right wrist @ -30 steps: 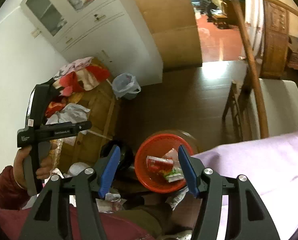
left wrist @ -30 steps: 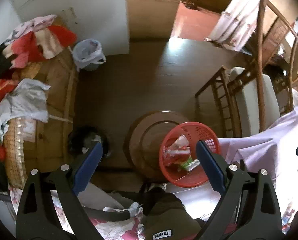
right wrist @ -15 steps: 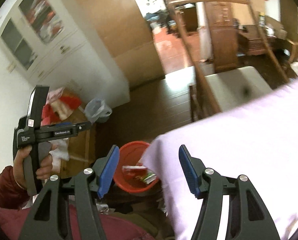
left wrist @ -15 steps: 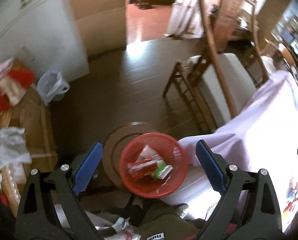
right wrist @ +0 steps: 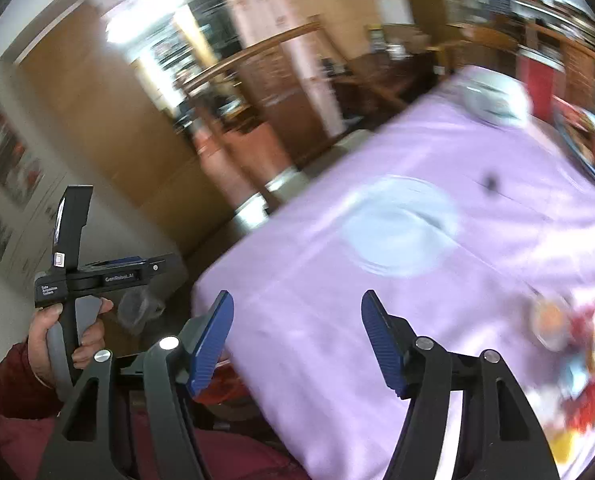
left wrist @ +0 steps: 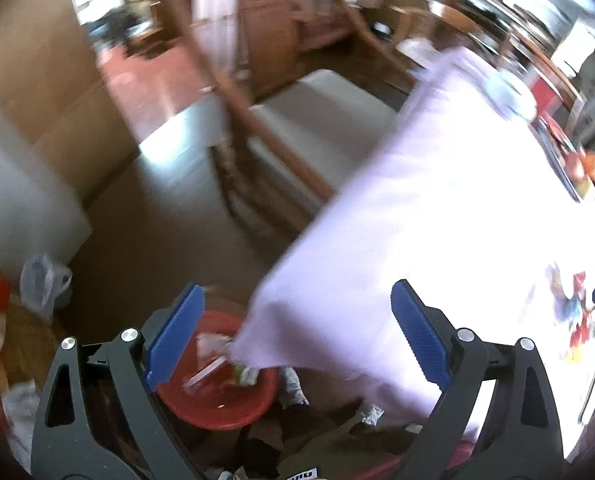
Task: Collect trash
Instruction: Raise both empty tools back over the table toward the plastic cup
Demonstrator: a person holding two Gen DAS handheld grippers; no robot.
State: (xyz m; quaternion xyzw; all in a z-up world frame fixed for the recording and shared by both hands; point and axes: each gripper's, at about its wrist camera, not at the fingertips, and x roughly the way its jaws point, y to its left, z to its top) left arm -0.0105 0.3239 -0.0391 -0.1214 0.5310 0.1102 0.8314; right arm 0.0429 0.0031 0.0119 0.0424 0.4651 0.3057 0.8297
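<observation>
Both views motion-blurred; details limited. Left hand-held gripper [left wrist: 293, 336]: jaws spread wide, nothing between the blue pads; beyond the gap lies the near corner of the surface [left wrist: 437, 200], which is draped in a lilac cloth. Right hand-held gripper [right wrist: 297, 340]: jaws apart and opening further, empty; it looks out over the same lilac cloth. Red basket [left wrist: 217, 400] sits low at near left, below the cloth's hanging corner and partly under it, with wrappers [left wrist: 217, 360] already inside: pale and red-green scraps, not identifiable further. Judgement: part of the collection is done, since trash is in the basket and neither hand-held gripper carries anything. Remaining trash: a cluster of coloured litter [right wrist: 577, 360] on the surface at near right, red, orange and white pieces, too smeared to name; the same cluster shows at the right edge of the left wrist view. A pale round patch [right wrist: 401, 228] on the cloth mid-surface could be a plate or a mark; cannot tell. Loose white crumpled scraps [left wrist: 293, 388] lie just beside the basket on the floor side; whether they are trash to collect is uncertain. A wooden chair [left wrist: 317, 136] with a pale cushion stands beyond the far left edge of the surface. The person's left hand [right wrist: 69, 336] grips the other tool's handle. Likely next: reach for the coloured litter.
</observation>
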